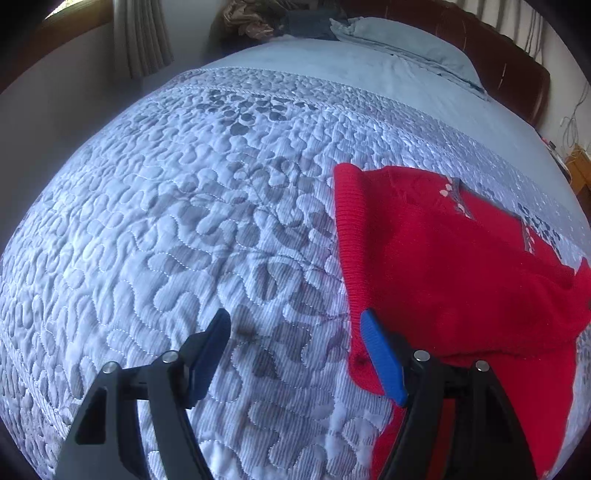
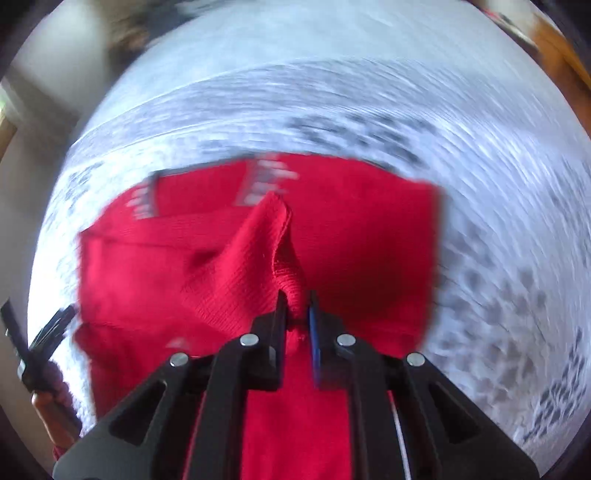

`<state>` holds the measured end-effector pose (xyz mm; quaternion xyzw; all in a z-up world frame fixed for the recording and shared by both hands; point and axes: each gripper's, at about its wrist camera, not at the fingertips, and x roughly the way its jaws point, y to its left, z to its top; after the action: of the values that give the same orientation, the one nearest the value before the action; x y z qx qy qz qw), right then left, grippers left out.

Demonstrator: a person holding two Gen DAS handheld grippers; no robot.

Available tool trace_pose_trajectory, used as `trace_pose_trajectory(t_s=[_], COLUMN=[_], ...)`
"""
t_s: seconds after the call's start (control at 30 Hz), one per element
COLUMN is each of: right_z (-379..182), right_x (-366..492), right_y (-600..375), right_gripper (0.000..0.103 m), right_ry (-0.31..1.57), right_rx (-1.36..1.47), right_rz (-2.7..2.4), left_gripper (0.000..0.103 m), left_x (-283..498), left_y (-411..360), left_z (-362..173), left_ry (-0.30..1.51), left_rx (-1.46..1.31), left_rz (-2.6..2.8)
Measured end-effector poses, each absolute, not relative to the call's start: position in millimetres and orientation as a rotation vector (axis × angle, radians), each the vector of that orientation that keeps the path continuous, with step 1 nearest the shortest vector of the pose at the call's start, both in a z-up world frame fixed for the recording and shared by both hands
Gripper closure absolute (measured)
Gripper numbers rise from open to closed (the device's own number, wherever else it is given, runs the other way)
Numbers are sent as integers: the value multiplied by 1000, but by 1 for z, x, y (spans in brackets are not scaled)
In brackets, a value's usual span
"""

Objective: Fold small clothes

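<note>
R gripper (image 2: 297,308) pinches red sweater (image 2: 229,258) fold; L gripper (image 1: 295,325) wide, empty.

Loads of open quilt (image 1: 177,221) left of the red sweater (image 1: 443,266), nothing sitting on it, so a gripper could sweep there easily. Far end is blocked by a pillow (image 1: 406,44), a clothes pile (image 1: 251,20) and the headboard (image 1: 509,62). Right side's blurry, but it looks like bare quilt too.

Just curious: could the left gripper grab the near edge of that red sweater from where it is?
Probably yes: the left gripper is open, the red sweater edge lies beside one finger, nothing between.
</note>
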<state>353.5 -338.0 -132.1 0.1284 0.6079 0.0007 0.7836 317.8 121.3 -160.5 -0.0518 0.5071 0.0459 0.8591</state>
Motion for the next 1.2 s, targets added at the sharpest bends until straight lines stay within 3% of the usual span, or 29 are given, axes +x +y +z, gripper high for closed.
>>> trace_pose_trajectory(t_s=[0.13,0.23,0.3,0.33,0.5,0.57,0.7,0.73,0.8,0.83,0.87,0.9,0.93,0.97,1.1,1.2], right_z=[-182,-186,-177,-171,-150,-155,-180,-188,-192,-190,-187,-185,-180,-176,-160,-188], right_x=[339,327,323,323,344,355,371,375,378,377,375,375,373,373,366,370], right_y=[-392,-408,-417,-422,-403,-396,-403,-404,-404,-404,-403,-402,-402,-401,-411,-417], right_gripper=[94,93,82,71,67,52,51,53,66,78,95,101,100,101,101,101], right_ry=[1377,1329,1281,1260,1249,1276,1334,1360,1374,1362,1356,1354,1341,1327,1265,1353], right_rx=[398,534,573,584,457,400,397,410,394,374,371,370,358,348,348,353], right_rz=[-106,-51,-32,-18,45,24,28,48,49,64,93,114,128,135,115,64], left_gripper=[29,27,27,26,25,25,25,25,25,26,41,52,75,87,88,88], left_x=[317,317,318,318,331,342,371,380,399,403,405,408,410,412,414,418], left_y=[109,104,103,102,98,95,84,82,77,74,71,68,66,66,75,77], left_z=[-167,-169,-169,-169,-167,-165,-169,-173,-184,-186,-186,-184,-183,-181,-173,-189], left_ry=[1067,1061,1060,1058,1054,1055,1086,1106,1152,1155,1154,1158,1169,1181,1179,1215], left_rx=[-70,-36,-37,-40,-76,-95,-54,-57,-66,-52,-40,-42,-54,-76,-162,-154], left_rz=[74,73,67,58,21,-19,-36,-39,-43,-42,-50,-83,-102,-113,-107,-64])
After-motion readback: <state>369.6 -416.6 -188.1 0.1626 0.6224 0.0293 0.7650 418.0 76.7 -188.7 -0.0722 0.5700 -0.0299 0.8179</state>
